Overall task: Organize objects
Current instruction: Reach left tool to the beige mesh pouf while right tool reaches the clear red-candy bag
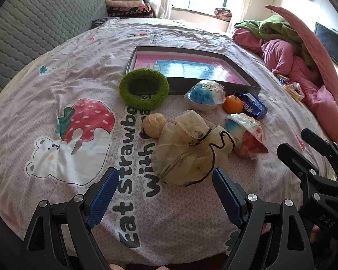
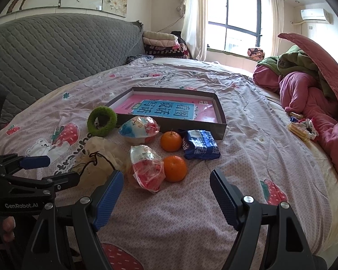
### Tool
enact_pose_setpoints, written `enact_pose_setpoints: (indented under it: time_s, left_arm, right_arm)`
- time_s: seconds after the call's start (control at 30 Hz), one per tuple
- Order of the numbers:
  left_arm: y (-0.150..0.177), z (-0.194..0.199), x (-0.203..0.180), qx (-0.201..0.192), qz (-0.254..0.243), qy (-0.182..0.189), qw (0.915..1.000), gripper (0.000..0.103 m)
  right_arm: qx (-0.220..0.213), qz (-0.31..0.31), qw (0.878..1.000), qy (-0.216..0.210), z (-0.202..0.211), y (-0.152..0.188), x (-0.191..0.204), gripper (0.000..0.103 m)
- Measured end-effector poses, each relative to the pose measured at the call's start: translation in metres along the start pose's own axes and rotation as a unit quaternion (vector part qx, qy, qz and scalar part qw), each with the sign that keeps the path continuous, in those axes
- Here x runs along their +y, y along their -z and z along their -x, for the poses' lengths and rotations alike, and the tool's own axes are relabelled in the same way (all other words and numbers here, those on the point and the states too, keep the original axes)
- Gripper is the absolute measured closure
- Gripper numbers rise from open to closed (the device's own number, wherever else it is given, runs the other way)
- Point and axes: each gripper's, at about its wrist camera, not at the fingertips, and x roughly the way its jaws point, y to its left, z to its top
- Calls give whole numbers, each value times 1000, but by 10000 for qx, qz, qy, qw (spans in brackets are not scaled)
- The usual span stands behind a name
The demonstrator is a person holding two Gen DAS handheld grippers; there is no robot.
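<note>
A dark shallow box (image 1: 216,85) (image 2: 222,121) holding a pink and blue book lies on the bed. In front of it lie a green fuzzy ring (image 1: 144,88) (image 2: 102,121), two wrapped snack cups (image 1: 205,96) (image 2: 147,171), two oranges (image 2: 171,141) (image 2: 175,168), a blue packet (image 1: 252,105) (image 2: 200,145), a beige drawstring pouch (image 1: 191,155) (image 2: 97,155) and a twine ball (image 1: 154,124). My left gripper (image 1: 165,194) is open and empty, just short of the pouch. My right gripper (image 2: 166,194) is open and empty, just short of the near orange.
The bedsheet (image 1: 56,90) has strawberry and bear prints. Pink and green bedding (image 1: 293,67) (image 2: 308,85) is piled at the right, with small snacks (image 2: 302,128) beside it. A grey quilted headboard (image 2: 56,49) stands at the left.
</note>
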Motion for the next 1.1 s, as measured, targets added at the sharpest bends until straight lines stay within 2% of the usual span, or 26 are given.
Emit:
enact_pose_setpoints:
  time_s: [0.33, 0.77, 1.1]
  left_arm:
    - [3, -10, 2, 47, -46, 300, 9995, 17]
    - [-1, -30, -3, 21, -159, 289, 9995, 17]
    - [-3, -47, -2, 65, -150, 348, 9993, 17]
  right_arm:
    - [127, 37, 9998, -113, -10, 5, 1, 25]
    - [280, 211, 9991, -223, -34, 8, 3, 25]
    - [294, 659, 9974, -55, -48, 8, 14, 26]
